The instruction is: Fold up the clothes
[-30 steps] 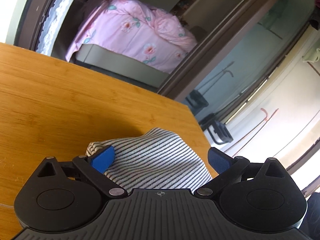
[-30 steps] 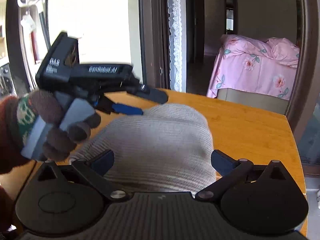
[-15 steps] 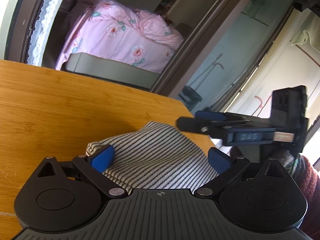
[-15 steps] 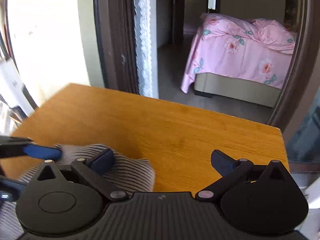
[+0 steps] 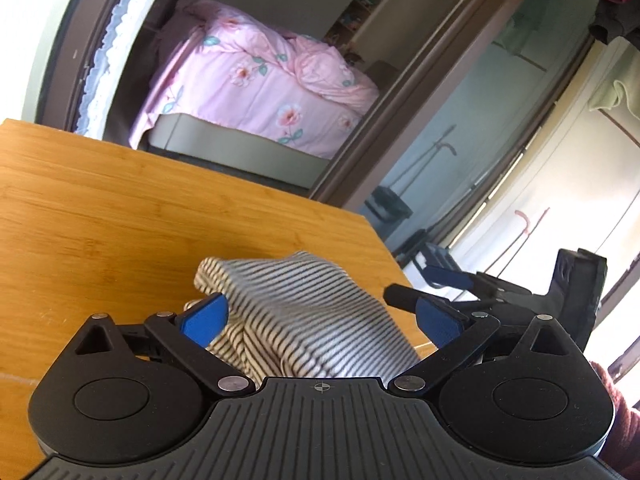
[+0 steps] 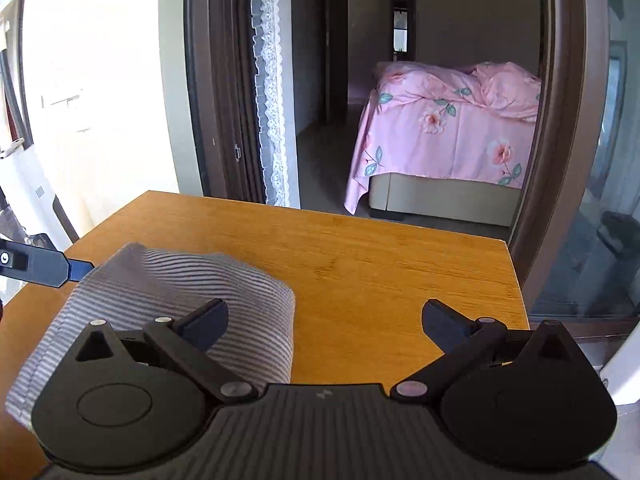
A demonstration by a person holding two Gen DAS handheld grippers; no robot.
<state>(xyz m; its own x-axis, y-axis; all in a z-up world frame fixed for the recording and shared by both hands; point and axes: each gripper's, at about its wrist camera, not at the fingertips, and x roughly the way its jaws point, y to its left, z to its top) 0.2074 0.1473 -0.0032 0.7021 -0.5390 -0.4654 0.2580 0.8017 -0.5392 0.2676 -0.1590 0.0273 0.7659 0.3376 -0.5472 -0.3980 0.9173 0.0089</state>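
A striped grey-and-white garment [image 5: 304, 312] lies folded in a bundle on the wooden table [image 5: 100, 216]. My left gripper [image 5: 320, 316] is open, its blue pads either side of the bundle just above it. In the right wrist view the garment [image 6: 180, 292] lies at the table's front left. My right gripper [image 6: 324, 320] is open and empty, its left finger over the cloth's right edge. The right gripper shows at the right of the left wrist view [image 5: 436, 284]. A tip of the left gripper [image 6: 78, 270] pokes in at the left, at the garment's far edge.
The table's far edge [image 6: 360, 220] and right edge [image 6: 516, 280] drop to the floor. Beyond stands a doorway with a lace curtain [image 6: 272, 120] and a bed with a pink floral cover [image 6: 448, 128]. Clothes hang at the upper right [image 5: 616, 0].
The right gripper has swung away from above the garment to its right side, now looking across the table. The left gripper has stayed open over the bundle, which looks slightly shifted.
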